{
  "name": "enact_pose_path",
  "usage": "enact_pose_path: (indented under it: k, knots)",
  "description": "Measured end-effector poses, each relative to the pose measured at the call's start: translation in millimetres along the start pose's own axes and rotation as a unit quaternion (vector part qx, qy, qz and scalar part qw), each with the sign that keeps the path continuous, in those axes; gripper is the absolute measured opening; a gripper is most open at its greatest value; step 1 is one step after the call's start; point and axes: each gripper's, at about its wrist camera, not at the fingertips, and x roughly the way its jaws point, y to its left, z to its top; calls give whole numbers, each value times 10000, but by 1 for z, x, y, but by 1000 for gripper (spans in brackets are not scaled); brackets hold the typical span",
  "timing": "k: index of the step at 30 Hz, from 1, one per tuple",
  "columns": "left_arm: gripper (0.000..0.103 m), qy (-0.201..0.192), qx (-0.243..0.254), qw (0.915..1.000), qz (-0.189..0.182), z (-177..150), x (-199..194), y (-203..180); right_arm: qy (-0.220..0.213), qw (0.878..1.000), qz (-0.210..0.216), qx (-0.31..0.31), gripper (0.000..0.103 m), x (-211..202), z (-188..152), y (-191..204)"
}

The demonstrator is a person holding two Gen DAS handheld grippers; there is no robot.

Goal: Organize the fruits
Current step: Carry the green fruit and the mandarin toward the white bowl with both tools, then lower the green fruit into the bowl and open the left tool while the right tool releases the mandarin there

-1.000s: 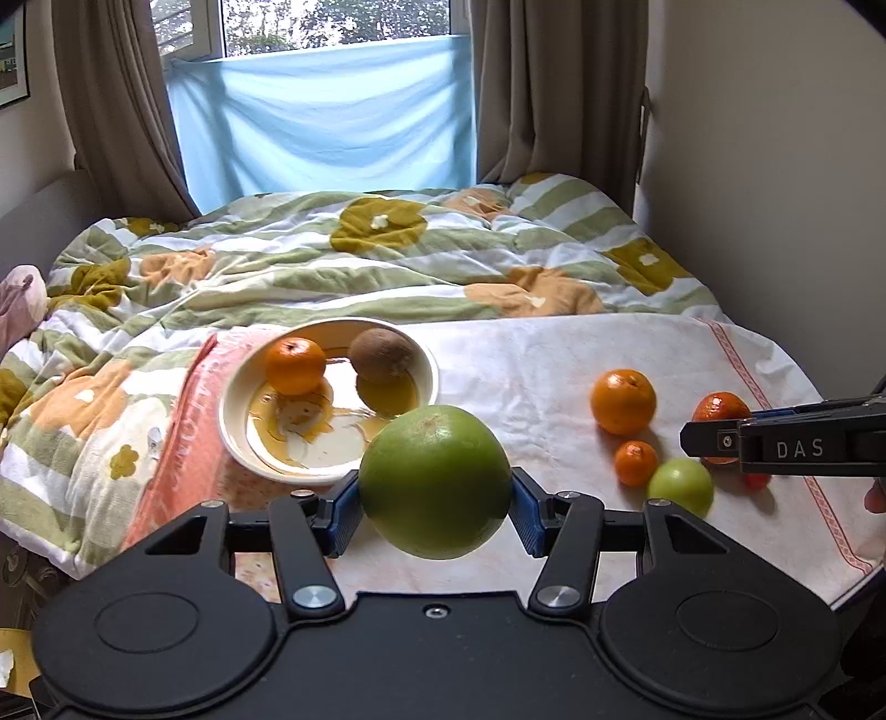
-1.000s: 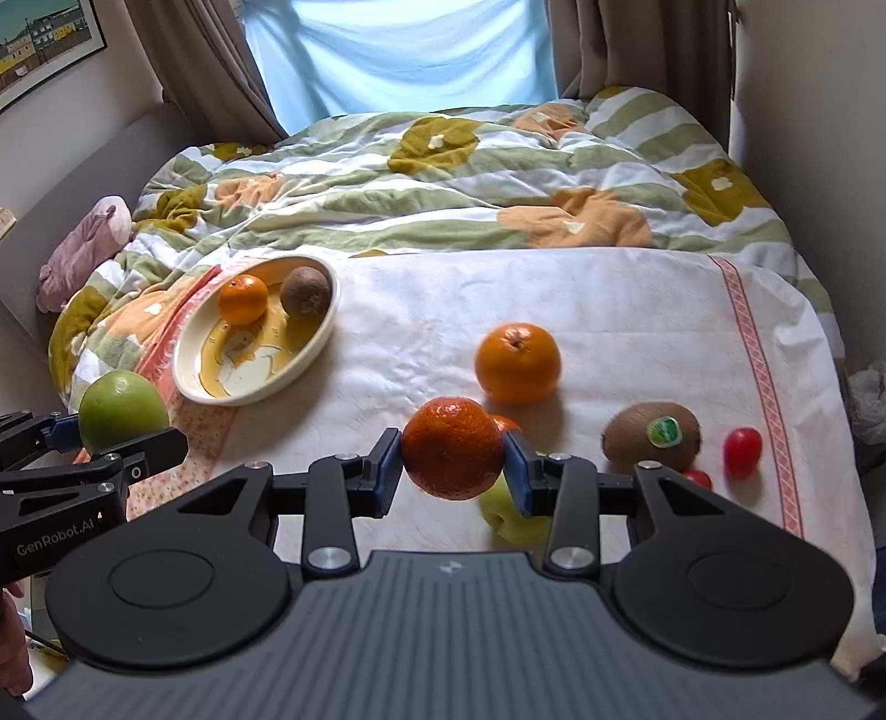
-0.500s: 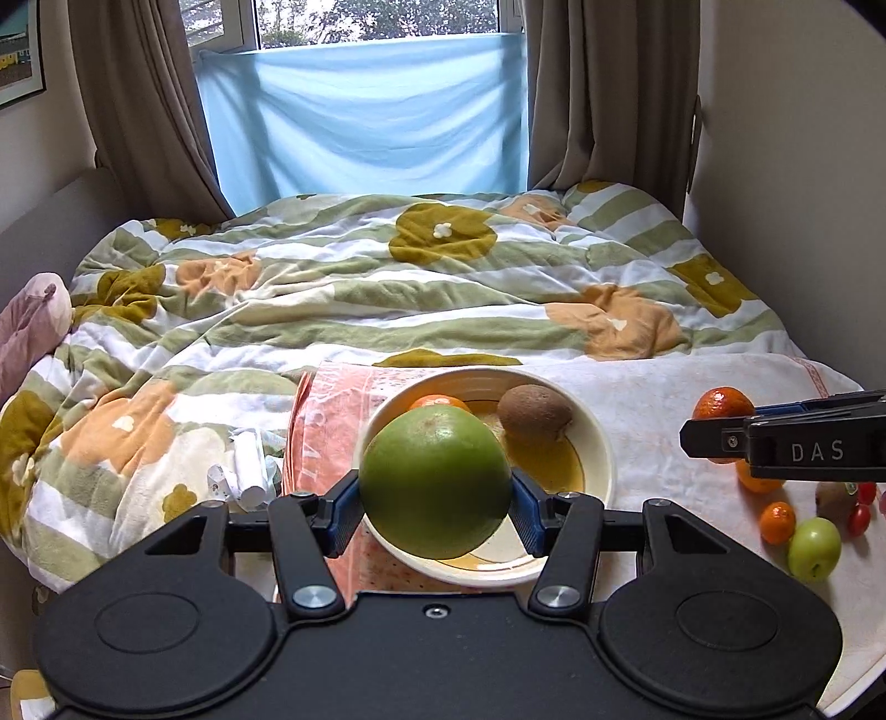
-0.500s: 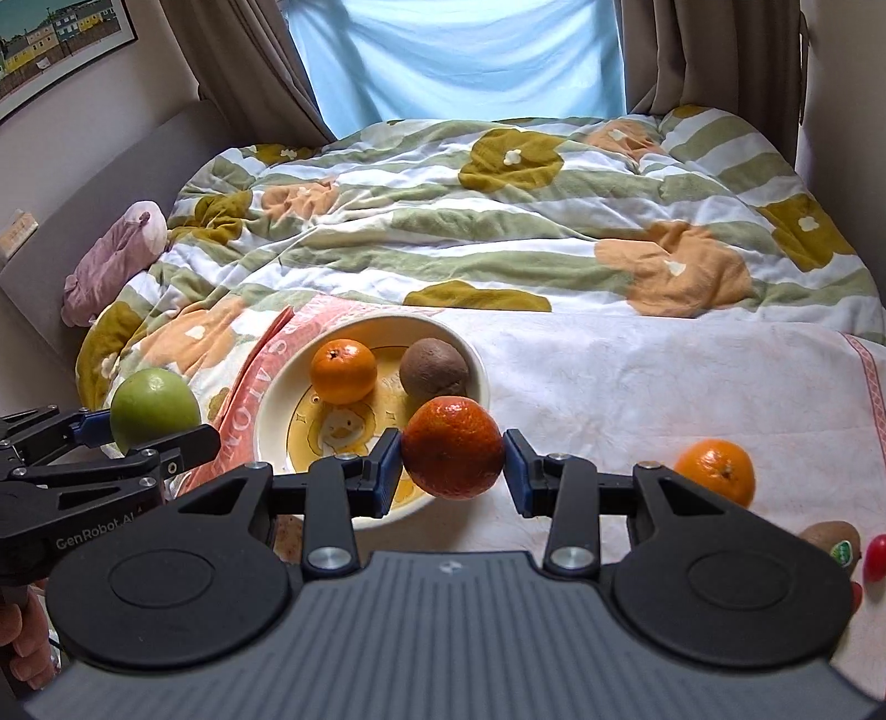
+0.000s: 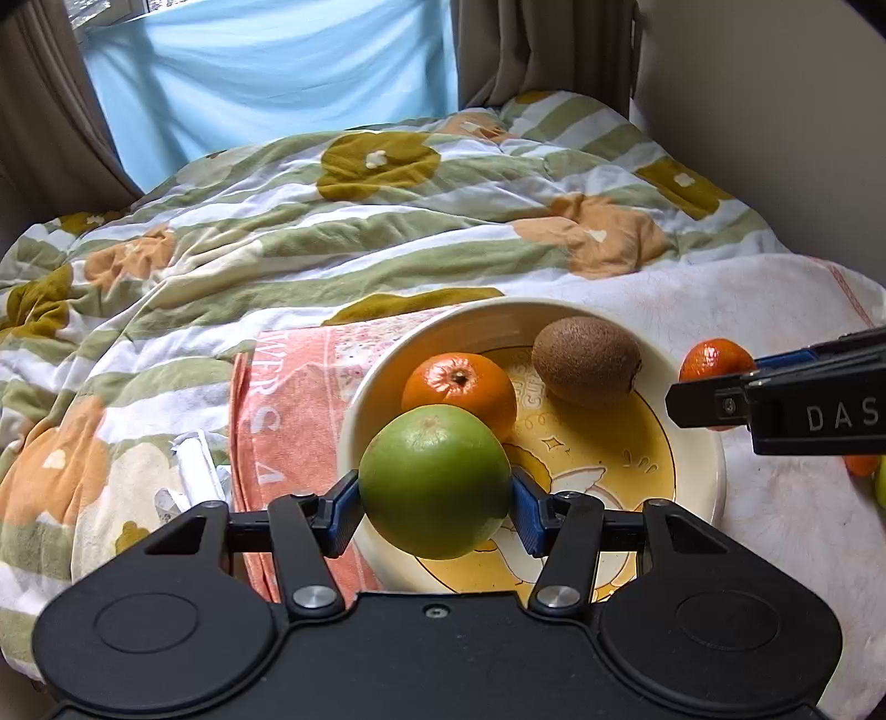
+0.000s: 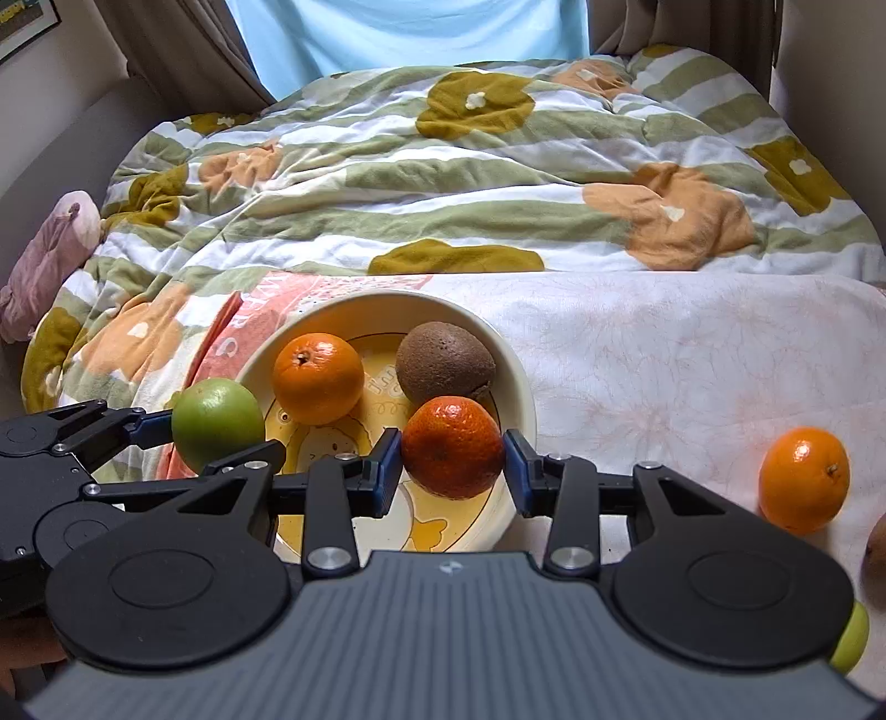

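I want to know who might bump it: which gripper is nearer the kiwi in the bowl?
Right. The right gripper, holding a mandarin, sits just in front of the kiwi. The left gripper, holding a green fruit, is over the bowl's opposite side, beyond the orange.

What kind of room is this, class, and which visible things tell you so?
Most likely a bedroom: a bed under a flowered quilt, curtains at a window behind it, and a bowl of fruit set on a cloth over the bed.
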Motion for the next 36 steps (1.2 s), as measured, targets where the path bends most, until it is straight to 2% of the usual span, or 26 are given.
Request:
enact_pose_path:
  k: [6,13,14,16,17,26,36]
  knots:
    - [59,124,442,9989,-48,-6,17,-11,138,9997,-167,129,54,12,-3,-5]
    - [62,227,383,9990,-59,-8,25,-10,176,9997,-153,12,54,14,-3,-3]
    - [67,203,399,9990,-55,-7,23,-10,177,9997,-148,2,54,13,-3,-2]
    - [94,133,358,9992,-140,-6,18,-10,166,9998,-130,-12,54,12,-3,-2]
    - [97,74,325,9994,-98,-5,12,-11,160,9998,-116,-16,54,10,-3,-3]
    - [98,-66,-14,9998,172,-8,-22,-11,195,9990,206,-358,54,4,2,-3]
    - [98,-45,-446,9983,362,-22,-41,-11,461,9917,275,-1166,54,32,2,11]
